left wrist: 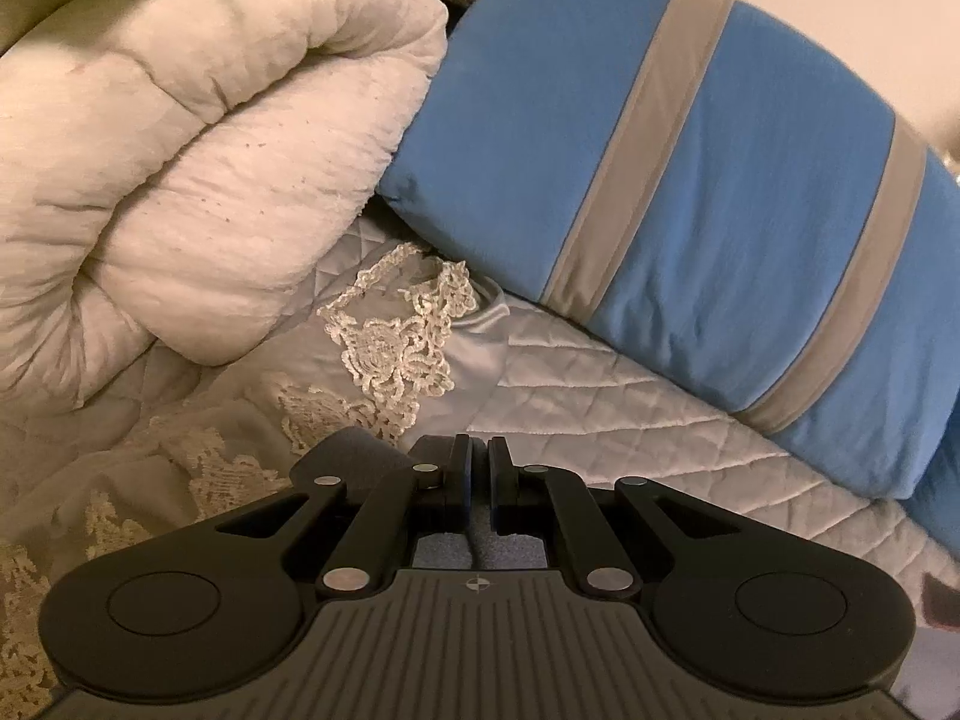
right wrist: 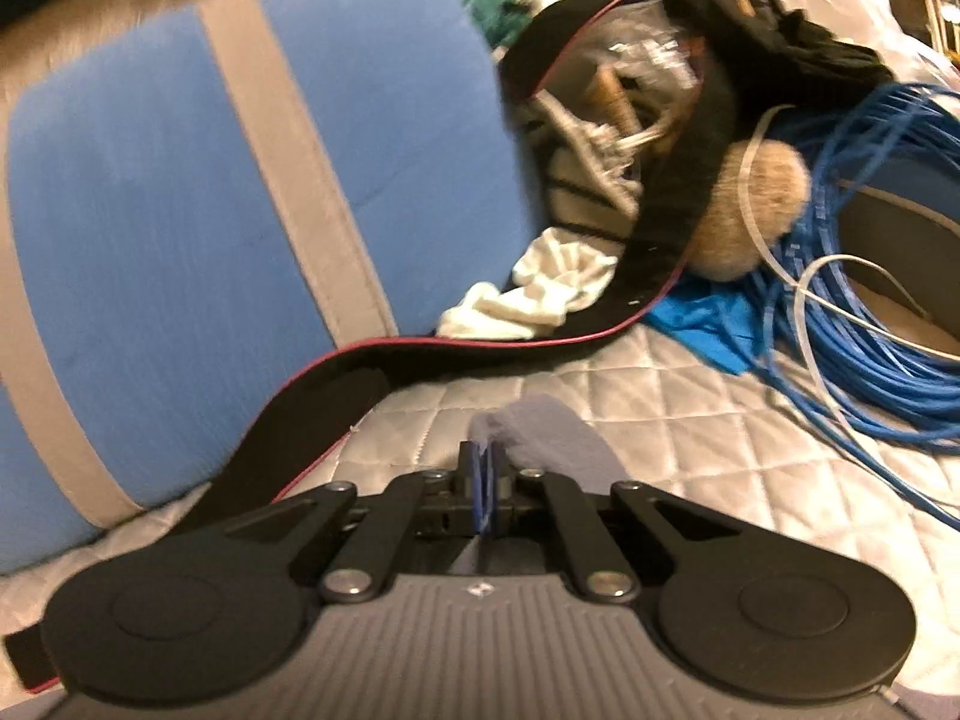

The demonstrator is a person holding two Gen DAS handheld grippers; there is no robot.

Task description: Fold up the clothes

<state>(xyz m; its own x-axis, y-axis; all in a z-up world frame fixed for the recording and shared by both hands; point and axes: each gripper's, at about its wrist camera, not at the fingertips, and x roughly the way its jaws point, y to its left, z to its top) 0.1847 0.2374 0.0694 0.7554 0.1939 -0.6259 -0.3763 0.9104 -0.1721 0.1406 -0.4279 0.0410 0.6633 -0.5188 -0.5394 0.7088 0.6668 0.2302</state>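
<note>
Left gripper (left wrist: 478, 480): jaws drawn together, with a grey cloth (left wrist: 366, 456) clamped between the pads. The cloth bulges out on the left side of the fingers and shows again below them, close to the gripper body. The gripper points down over a quilted bedspread (left wrist: 600, 384).

Right gripper (right wrist: 485, 483): jaws together, clamped on the same kind of grey cloth (right wrist: 552, 432). A fold of it rises ahead of the blue pads and spills to the right of the fingertips. This view is blurred.

Ahead of the left gripper:
- a lace piece (left wrist: 396, 348) lies on the bedspread, well clear of the fingers
- a rolled cream blanket (left wrist: 198, 162) sits to the left
- a blue pillow (left wrist: 720, 192) with grey stripes sits to the right, its corner next to the blanket

Ahead of the right gripper:
- the blue pillow (right wrist: 180, 180) fills the left side
- a black strap (right wrist: 384, 360) with red edging runs along the pillow's base
- a white cloth (right wrist: 540, 294) lies just behind the strap
- a tan fuzzy ball (right wrist: 750, 210) rests against a coil of blue cable (right wrist: 870, 360) on the right
</note>
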